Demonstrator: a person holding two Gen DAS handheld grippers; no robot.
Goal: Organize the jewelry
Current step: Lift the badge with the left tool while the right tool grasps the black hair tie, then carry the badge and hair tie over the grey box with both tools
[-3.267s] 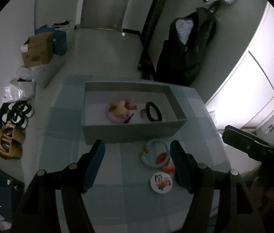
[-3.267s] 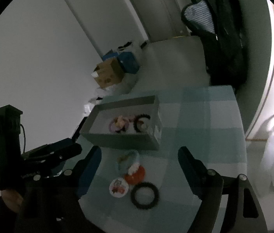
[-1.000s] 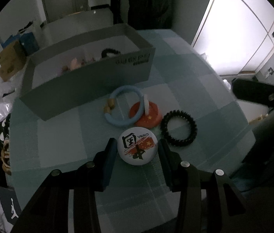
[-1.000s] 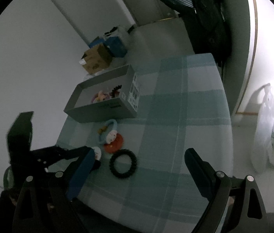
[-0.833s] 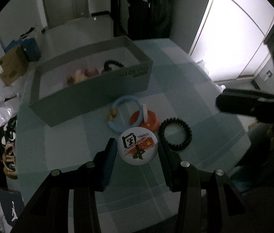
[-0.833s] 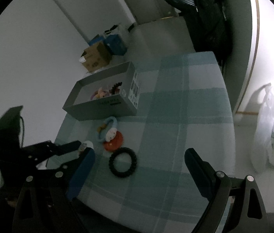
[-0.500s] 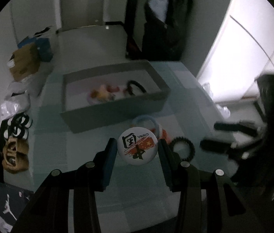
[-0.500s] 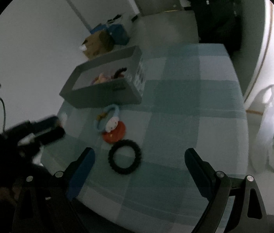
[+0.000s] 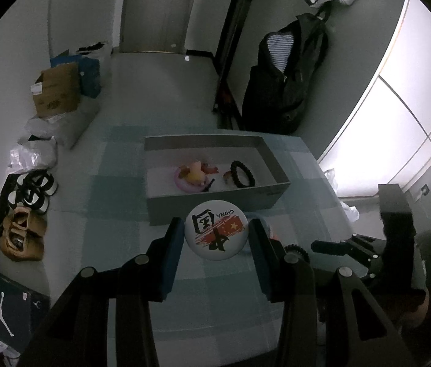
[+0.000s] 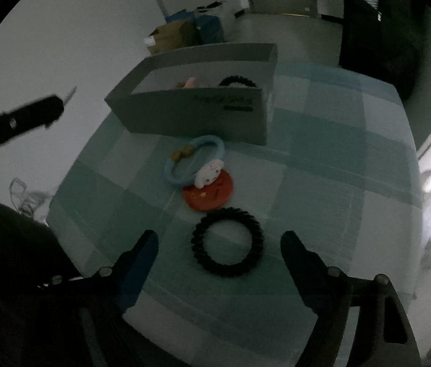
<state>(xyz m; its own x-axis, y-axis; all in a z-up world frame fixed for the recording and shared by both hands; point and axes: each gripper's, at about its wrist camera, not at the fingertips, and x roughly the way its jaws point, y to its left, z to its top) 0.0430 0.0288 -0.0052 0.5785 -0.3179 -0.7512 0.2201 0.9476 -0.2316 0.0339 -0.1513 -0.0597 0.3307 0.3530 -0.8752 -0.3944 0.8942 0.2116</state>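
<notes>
You are carrying the round white badge in your left claw, its two fingers clamped on the badge's edges, and you are holding it up off the checked worktop just in front of the near wall of the grey box. So the step in hand looks like the transfer: the badge is picked and is waiting to go in with the pink ring and the black bracelet already lying inside. The next move, I'd judge, is calling for you to bring the badge over that near wall and only then let go.

Your right claw is holding nothing and its jaws are closing while still standing wide; the black coiled hair tie is lying flat on the worktop between its fingers, slightly ahead of the tips, not touched by either. Just beyond it, the red disc and the blue ring with the white charm are overlapping each other, near the box.
</notes>
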